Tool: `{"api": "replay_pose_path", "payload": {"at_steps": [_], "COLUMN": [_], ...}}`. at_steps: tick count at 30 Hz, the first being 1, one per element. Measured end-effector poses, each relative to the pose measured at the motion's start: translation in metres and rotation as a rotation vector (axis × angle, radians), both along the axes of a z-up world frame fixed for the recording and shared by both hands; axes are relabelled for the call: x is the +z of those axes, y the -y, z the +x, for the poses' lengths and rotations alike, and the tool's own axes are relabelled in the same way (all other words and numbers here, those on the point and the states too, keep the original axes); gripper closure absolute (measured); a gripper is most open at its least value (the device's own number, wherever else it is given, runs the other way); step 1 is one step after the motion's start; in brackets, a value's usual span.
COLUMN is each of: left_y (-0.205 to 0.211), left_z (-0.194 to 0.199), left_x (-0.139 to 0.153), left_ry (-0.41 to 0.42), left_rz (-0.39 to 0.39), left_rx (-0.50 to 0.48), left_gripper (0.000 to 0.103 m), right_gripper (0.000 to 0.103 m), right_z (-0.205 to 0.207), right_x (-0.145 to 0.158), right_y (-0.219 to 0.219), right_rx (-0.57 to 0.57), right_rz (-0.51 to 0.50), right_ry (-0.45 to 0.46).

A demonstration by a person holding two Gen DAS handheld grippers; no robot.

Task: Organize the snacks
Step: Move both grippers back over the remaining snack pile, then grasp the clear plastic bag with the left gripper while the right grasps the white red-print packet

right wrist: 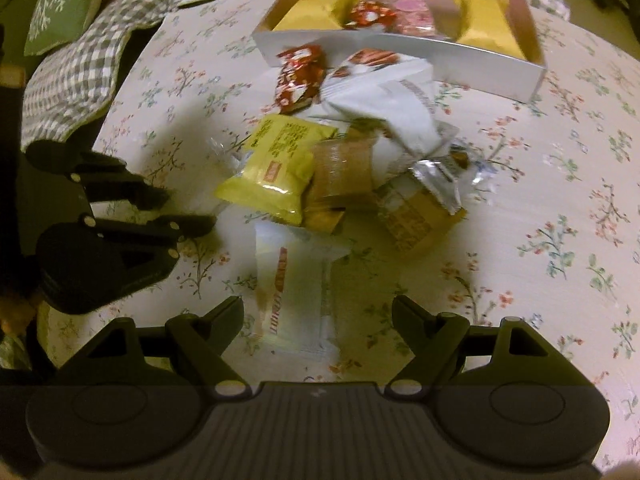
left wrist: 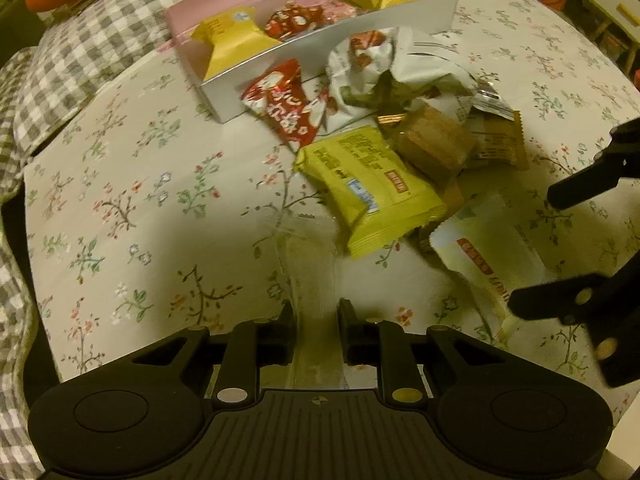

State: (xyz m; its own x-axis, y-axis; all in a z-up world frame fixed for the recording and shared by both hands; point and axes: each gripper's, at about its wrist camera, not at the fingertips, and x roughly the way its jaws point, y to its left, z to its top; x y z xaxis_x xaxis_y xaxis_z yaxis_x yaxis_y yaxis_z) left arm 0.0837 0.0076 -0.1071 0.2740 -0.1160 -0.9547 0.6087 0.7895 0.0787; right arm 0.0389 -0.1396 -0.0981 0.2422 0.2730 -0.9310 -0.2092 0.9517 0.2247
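The left gripper (left wrist: 316, 312) is closed on what looks like a clear wrapper (left wrist: 312, 264). The right gripper (right wrist: 318, 308) stands wide, straddling a white snack pack (right wrist: 292, 292). Beyond lies the loose snack pile (left wrist: 384, 152) on the floral cloth (left wrist: 140, 200), then the part-filled box (left wrist: 320, 60).

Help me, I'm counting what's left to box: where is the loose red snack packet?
In both views the red snack packet lies on the floral cloth against the box's near wall, left of the crumpled white wrapper.
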Motion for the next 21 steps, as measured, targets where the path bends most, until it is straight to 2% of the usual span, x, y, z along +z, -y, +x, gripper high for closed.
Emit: {"api": "replay_pose_path", "payload": {"at_steps": [6,13,21], "left_y": [-0.009,-0.022,-0.022], "left_z": [0.002,0.010,0.011], "left_x": [0.004,0.019,0.015], "left_ry": [0.009,0.038,0.041], "left_rz": [0.005,-0.051,-0.033], "left_rx": [0.037,0.105,0.102], "left_gripper": [0.085,0.086,0.086], "right_gripper": [0.024,0.025,0.039], "right_z": [0.003,0.008,0.009], "right_x": [-0.012,-0.018,-0.021], "right_y": [-0.012,-0.016,-0.024], "right_rx": [0.005,-0.021,-0.002], "right_rz": [-0.029,-0.044,-0.064], "right_ry": [0.015,0.041,0.049]}}
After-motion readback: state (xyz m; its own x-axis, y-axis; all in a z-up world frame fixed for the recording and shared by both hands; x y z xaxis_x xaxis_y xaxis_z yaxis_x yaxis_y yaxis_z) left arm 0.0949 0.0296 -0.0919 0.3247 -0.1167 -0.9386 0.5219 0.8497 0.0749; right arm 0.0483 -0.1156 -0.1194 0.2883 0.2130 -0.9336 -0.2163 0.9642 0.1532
